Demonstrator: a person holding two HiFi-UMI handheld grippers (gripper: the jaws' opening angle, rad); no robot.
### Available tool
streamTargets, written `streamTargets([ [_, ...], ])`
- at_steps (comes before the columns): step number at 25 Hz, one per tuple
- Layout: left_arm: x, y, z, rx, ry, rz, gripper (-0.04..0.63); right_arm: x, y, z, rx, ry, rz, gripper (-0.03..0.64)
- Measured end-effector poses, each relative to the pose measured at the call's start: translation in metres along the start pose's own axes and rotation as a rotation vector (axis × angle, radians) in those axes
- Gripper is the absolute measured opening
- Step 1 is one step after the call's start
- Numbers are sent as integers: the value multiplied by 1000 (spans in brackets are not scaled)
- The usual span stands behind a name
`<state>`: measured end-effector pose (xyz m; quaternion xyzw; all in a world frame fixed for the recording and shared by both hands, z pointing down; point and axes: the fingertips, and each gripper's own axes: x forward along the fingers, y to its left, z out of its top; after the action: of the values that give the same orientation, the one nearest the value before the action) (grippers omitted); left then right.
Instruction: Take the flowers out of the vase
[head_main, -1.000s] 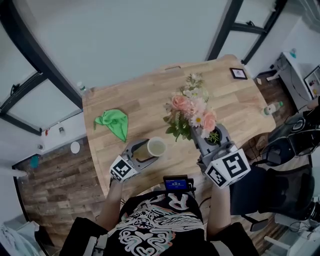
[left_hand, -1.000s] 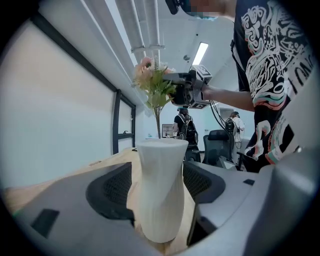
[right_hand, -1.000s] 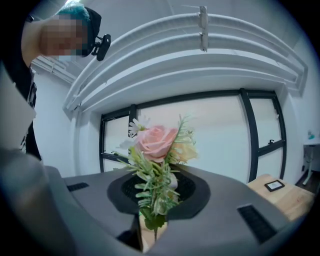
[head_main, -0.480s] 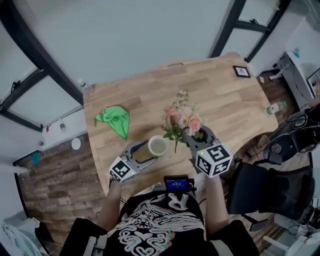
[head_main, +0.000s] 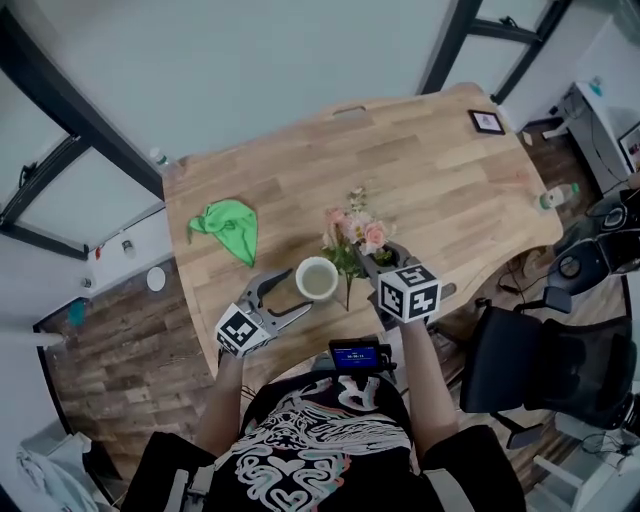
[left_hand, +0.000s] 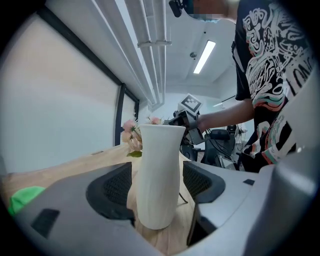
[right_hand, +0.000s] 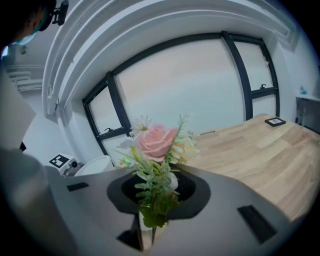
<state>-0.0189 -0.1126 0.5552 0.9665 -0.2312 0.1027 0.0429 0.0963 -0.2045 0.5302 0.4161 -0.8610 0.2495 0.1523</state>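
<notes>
A white vase (head_main: 317, 278) stands upright on the wooden table (head_main: 430, 190), near the front edge. My left gripper (head_main: 300, 298) is closed around the vase's body, one pad on each side (left_hand: 157, 185). The vase (left_hand: 157, 175) has nothing in it. My right gripper (head_main: 366, 262) is shut on the stems of a bunch of pink and white flowers (head_main: 352, 232). The bunch is out of the vase, just to its right and low over the table. In the right gripper view the flowers (right_hand: 155, 142) rise from between the jaws (right_hand: 152, 200), and the vase rim (right_hand: 95, 165) shows at the left.
A green cloth (head_main: 228, 228) lies at the table's left. A small framed picture (head_main: 487, 122) sits at the far right corner. A bottle (head_main: 555, 198) and a black office chair (head_main: 540, 370) are past the right edge.
My right gripper has come down with the flowers, from high over the table to just beside the vase. The left gripper and the vase have stayed put.
</notes>
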Motion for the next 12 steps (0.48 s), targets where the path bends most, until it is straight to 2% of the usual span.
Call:
streamTargets([
  [12, -2, 4, -10, -22, 7, 10, 307, 32, -26, -21, 139, 44, -27, 83],
])
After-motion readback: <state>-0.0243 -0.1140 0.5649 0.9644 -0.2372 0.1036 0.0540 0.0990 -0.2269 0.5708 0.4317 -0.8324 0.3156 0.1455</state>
